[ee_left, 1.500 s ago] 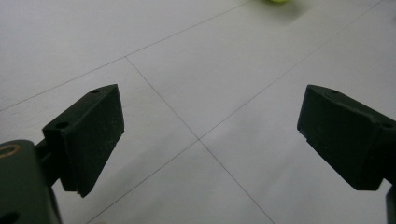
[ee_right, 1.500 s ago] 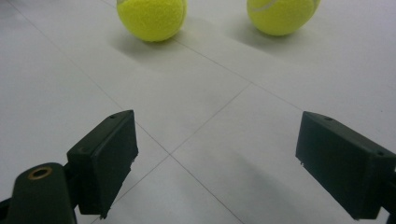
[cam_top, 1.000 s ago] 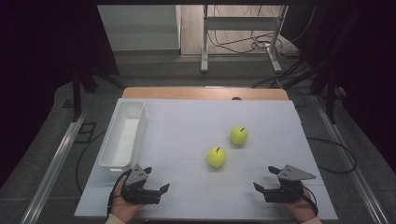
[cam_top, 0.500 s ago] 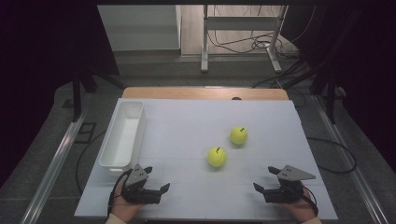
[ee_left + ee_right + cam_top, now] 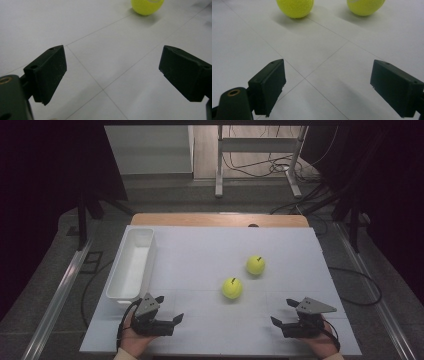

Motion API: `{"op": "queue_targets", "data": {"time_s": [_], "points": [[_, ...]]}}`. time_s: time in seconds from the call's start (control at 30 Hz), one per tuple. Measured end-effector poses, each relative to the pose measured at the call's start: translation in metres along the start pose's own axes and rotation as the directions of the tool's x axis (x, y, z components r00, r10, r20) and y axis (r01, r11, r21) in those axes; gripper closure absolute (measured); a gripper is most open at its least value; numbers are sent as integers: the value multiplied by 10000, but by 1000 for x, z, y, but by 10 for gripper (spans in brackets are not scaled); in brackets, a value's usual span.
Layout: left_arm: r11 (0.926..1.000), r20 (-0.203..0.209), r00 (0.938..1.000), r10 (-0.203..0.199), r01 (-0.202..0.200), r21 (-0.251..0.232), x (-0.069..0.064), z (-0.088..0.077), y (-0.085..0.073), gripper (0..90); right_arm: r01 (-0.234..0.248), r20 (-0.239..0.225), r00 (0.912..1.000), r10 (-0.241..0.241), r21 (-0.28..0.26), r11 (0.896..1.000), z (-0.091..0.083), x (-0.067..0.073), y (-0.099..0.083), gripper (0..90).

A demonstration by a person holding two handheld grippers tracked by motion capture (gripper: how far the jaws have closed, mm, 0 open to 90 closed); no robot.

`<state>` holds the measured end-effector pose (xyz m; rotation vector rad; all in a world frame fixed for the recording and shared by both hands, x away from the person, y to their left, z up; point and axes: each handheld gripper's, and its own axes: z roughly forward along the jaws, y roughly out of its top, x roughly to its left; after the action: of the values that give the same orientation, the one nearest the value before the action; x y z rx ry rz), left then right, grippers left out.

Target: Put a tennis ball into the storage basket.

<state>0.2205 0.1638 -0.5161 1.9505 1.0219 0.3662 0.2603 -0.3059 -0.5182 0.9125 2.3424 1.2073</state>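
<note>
Two yellow-green apples with dark stems lie on the white table [image 5: 200,245]. The nearer apple [image 5: 232,288] sits at the middle and the farther apple [image 5: 255,265] a little behind and to its right. My left gripper [image 5: 170,308] rests in a hand at the front left, open and holding nothing. In the left gripper view its jaws [image 5: 112,72] stand wide apart, with one apple [image 5: 147,5] far ahead at the top. My right gripper [image 5: 281,311] rests at the front right, open and holding nothing. The right gripper view has its jaws [image 5: 328,85] spread, with the near apple [image 5: 295,7] and far apple [image 5: 365,6] ahead.
A long white tray [image 5: 131,265] stands along the table's left side, just behind my left gripper. A wooden strip [image 5: 220,220] edges the far side of the table. Beyond it are a table leg frame and loose cables on the floor.
</note>
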Motion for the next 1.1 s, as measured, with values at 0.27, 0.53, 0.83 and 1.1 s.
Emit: {"op": "queue_targets", "data": {"time_s": [0.27,0.53,0.83,1.1], "points": [[9998,190,9996,196,-196,-17,-6,4,10,86,58,16,10000,-58,21,10000,0,0,1,131],[9996,285,9992,274,-275,30,-7,6,15,87,55,44,10000,-55,40,10000,1,0,0,131],[9995,440,9986,301,-303,40,-8,9,19,87,81,43,10000,-81,21,10000,1,1,0,132],[9994,548,9979,345,-345,-14,-9,13,26,87,62,43,10000,-62,-2,10000,1,0,0,132]]}}
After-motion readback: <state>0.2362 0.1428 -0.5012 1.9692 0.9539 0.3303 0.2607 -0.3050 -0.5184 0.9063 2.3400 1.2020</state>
